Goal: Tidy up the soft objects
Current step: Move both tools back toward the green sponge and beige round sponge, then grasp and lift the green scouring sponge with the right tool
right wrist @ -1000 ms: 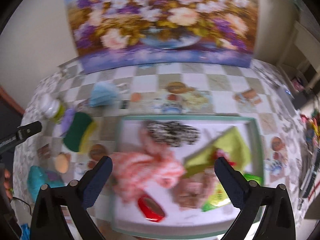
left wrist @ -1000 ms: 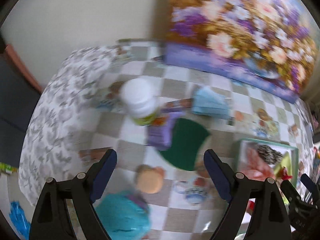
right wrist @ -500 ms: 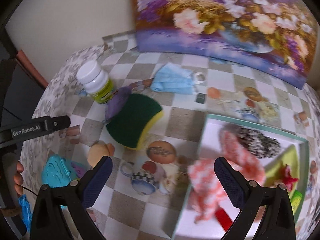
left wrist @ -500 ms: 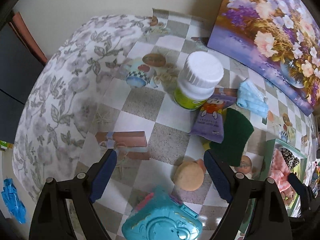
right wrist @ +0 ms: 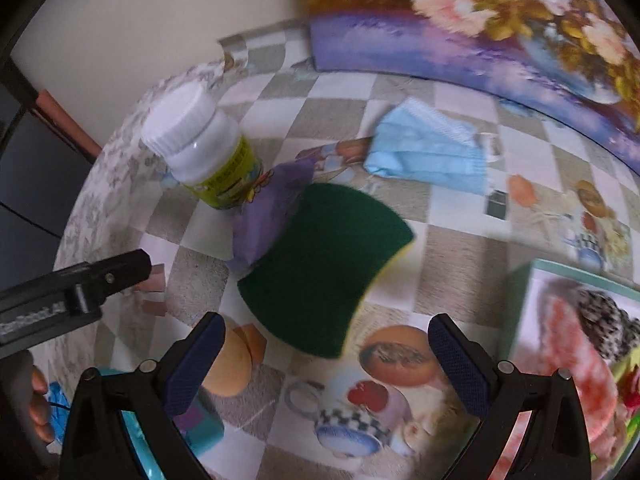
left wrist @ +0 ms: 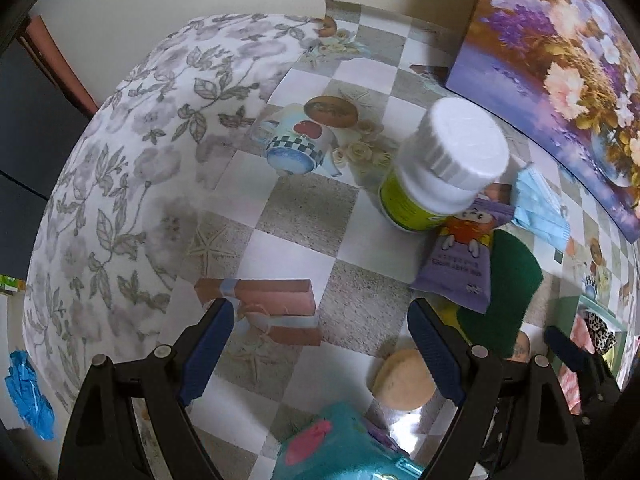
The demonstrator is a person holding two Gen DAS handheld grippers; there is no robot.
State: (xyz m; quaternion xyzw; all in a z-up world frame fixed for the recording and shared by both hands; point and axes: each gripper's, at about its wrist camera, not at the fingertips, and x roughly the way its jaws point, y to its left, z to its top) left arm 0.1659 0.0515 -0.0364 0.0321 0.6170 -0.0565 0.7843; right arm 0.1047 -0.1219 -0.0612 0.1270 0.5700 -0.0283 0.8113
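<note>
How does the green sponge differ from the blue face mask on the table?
The green sponge is dark, thick, curved, with a yellow layer beneath; the blue face mask is pale, thin, pleated. The sponge overlaps the purple packet; the mask lies apart, nearer the painting. Neither is gripped.

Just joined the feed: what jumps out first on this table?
The dark green sponge lies mid-table, straight ahead of the open right gripper, partly over a purple packet. Behind it stands a white-capped bottle, with a blue face mask further right, near the flower painting.
</note>
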